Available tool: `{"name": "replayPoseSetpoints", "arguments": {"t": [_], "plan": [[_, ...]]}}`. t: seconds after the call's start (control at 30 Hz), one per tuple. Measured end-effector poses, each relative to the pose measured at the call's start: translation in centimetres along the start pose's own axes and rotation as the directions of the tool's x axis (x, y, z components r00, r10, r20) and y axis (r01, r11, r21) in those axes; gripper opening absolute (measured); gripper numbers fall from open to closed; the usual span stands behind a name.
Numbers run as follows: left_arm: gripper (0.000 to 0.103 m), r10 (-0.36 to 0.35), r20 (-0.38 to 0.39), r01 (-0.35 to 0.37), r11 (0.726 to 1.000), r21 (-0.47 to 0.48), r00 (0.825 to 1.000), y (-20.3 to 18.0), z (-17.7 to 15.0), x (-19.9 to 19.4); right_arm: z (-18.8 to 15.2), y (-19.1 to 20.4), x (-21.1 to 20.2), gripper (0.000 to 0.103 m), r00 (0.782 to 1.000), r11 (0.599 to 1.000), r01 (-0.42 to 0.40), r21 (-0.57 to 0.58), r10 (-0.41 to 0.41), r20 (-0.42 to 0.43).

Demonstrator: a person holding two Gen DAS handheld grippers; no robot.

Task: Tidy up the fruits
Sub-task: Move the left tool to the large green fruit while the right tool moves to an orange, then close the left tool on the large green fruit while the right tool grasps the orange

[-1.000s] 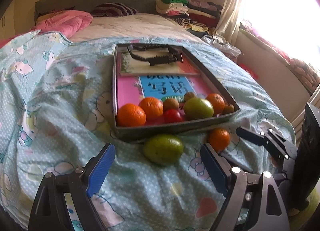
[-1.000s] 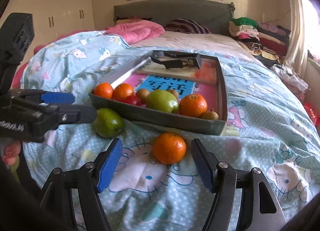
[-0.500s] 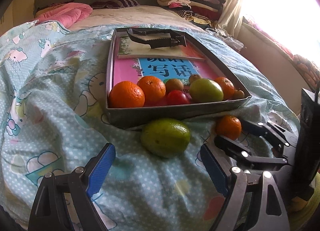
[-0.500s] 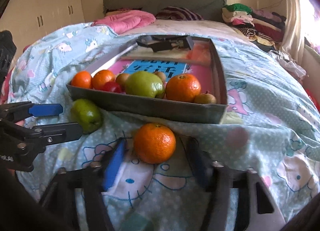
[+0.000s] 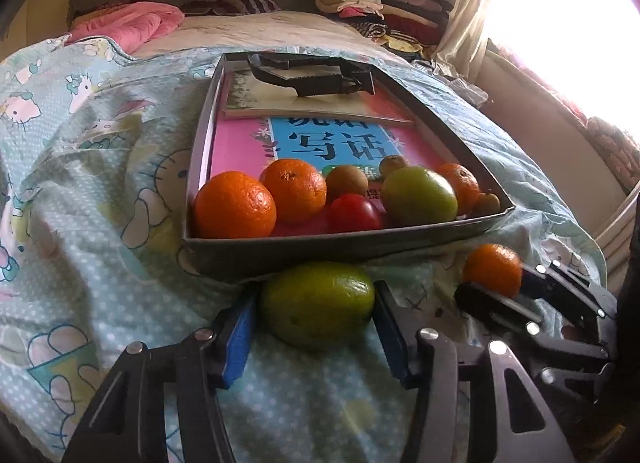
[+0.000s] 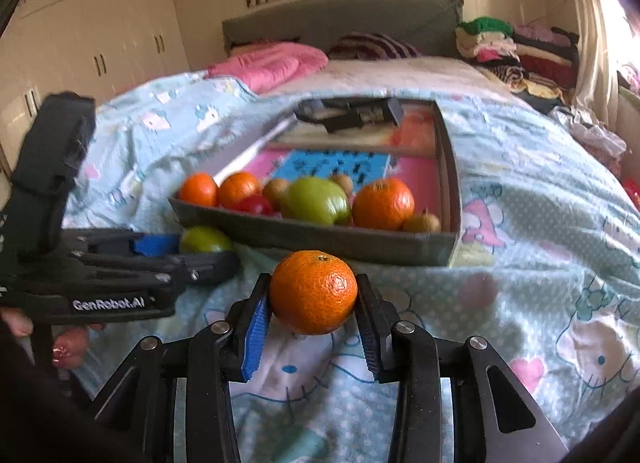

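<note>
Both loose fruits bracketed, tray dead ahead.
Green fruit is clamped crosswise by left gripper; mandarin is pinched by right gripper.

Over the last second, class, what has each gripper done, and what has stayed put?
Both moved forward and closed: the left gripper on the green fruit, the right gripper on the orange. Both fruits remain on the bedspread; the tray and its fruit haven't moved.

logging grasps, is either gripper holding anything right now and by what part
Left gripper is shut on the green fruit, pads at its two ends. Right gripper is shut on the loose orange, pads on its opposite sides.
</note>
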State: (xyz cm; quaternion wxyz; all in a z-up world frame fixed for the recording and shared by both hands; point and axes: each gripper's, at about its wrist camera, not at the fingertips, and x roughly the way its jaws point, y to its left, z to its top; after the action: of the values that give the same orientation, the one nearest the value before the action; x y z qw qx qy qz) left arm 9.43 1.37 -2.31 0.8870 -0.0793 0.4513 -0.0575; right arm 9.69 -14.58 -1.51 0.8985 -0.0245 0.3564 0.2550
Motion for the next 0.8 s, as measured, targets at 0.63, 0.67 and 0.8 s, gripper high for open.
{"name": "replayPoseSetpoints", "arguments": {"t": [0.63, 0.67, 0.8], "plan": [[0.055, -0.038, 0.079, 0.038, 0.999, 0.004, 0.996, -0.5, 3.6, -4.5, 2.4, -1.8, -2.9, 0.041, 0.991, 0.998, 0.054, 0.014, -0.056, 0.123], [0.055, -0.036, 0.074, 0.036, 0.999, 0.005, 0.997, -0.6, 3.8, -4.2, 2.6, -2.0, -3.0, 0.041, 0.990, 0.998, 0.061, 0.019, -0.063, 0.128], [0.055, -0.032, 0.052, 0.032, 0.999, 0.013, 0.998, -1.1, 4.2, -3.0, 3.2, -2.7, -3.2, 0.041, 0.986, 0.996, 0.082, 0.023, -0.085, 0.142]]}}
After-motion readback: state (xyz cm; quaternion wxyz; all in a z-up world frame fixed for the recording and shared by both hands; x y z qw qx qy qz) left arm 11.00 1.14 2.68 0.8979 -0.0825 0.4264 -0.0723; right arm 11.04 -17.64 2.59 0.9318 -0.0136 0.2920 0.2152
